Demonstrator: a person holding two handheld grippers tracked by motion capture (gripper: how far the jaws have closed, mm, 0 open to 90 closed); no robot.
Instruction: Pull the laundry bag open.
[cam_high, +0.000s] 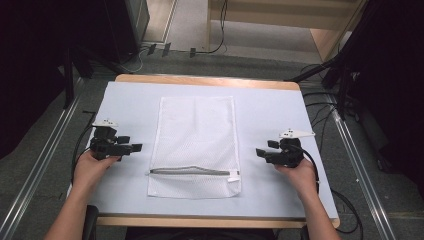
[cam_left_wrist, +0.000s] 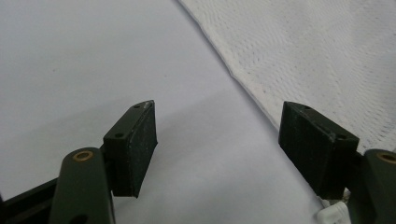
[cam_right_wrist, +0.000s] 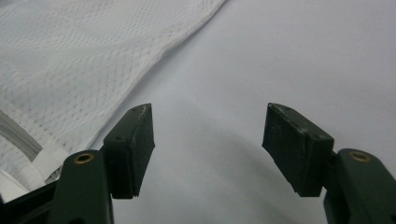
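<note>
We see 1 surface (cam_high: 280, 110) w/ a pale sheet. On it lies 1 white mesh bag (cam_high: 195, 135), flat, in the middle, w/ 1 grey zip (cam_high: 192, 171) near us. 2 tools: left tool (cam_high: 134, 148) & right tool (cam_high: 260, 152), 1 each side of the bag, both spread apart, nothing in them.

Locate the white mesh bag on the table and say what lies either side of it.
In the high view the white mesh bag lies flat mid-table, zipper toward the person, between the left gripper and right gripper, both open and apart from it.
</note>
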